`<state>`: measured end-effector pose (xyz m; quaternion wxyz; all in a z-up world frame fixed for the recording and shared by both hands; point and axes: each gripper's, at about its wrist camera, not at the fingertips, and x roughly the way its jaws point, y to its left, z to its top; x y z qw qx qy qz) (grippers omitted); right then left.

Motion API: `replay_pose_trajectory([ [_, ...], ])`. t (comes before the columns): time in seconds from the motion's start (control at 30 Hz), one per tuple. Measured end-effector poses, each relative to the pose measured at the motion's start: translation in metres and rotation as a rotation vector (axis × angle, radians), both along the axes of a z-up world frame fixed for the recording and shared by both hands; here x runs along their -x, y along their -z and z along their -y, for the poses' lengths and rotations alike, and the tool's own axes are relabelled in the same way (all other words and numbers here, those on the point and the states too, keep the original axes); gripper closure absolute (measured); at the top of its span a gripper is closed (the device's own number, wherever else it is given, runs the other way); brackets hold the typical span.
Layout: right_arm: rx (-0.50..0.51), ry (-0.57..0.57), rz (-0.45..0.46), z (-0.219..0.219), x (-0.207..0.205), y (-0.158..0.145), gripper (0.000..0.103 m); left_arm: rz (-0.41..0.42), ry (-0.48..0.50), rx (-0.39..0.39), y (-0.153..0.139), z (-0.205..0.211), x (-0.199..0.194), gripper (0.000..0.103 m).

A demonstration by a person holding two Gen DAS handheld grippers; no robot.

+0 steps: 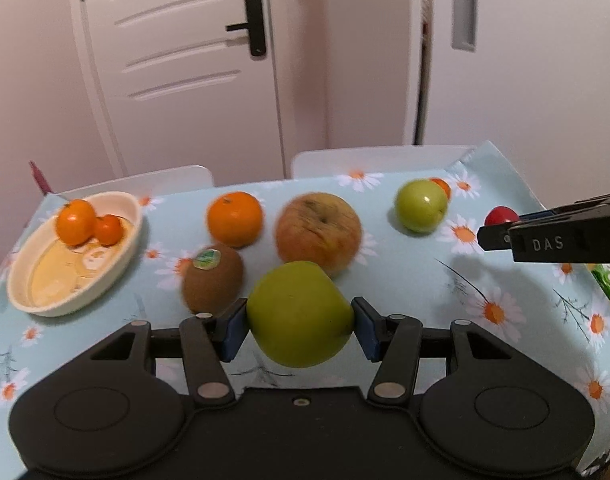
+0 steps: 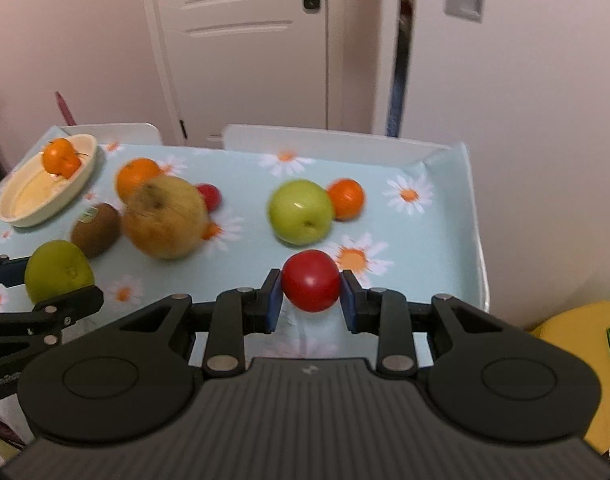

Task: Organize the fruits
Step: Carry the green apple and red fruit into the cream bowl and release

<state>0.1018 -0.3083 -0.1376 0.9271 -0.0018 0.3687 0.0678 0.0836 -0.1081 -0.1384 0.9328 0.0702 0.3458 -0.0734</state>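
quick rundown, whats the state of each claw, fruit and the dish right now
left claw: shut on green fruit
right claw: shut on red fruit
dish: upright, holds two orange fruits
kiwi: loose on tablecloth, sticker up
big apple: loose on cloth
green apple: loose on cloth
door: shut

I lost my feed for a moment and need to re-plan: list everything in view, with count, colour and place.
dish: one, cream, far left of the table
small oranges: two, orange, in the dish
loose oranges: two, orange, one mid-table, one behind the loose green apple
kiwi: one, brown, stickered, beside the mid-table orange
large apple: one, yellow-red, centre
loose green apple: one, right of centre
small red fruit: one, behind the large apple
tablecloth: one, pale blue with daisies
left claw: shut on a held green apple
right claw: shut on a red tomato
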Motion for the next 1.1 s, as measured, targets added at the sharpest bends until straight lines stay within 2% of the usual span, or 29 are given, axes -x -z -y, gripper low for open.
replay_pose_trajectory([
  [0.3, -0.025, -0.062, 0.018, -0.056, 0.004, -0.039, 0.058, 0.031, -0.076, 0.000, -0.033, -0.055, 0.000, 0.044],
  [0.63, -0.039, -0.118, 0.033, -0.140, -0.012, -0.071, 0.058, 0.042, -0.131, 0.001, -0.060, -0.136, -0.016, 0.044],
  [0.83, -0.050, -0.140, 0.028, -0.194, -0.028, -0.075, 0.058, 0.048, -0.136, -0.016, -0.067, -0.184, -0.036, 0.044],
  [1.1, -0.060, -0.139, 0.005, -0.252, -0.055, -0.064, 0.058, 0.034, -0.119, -0.035, -0.058, -0.236, -0.068, 0.044],
])
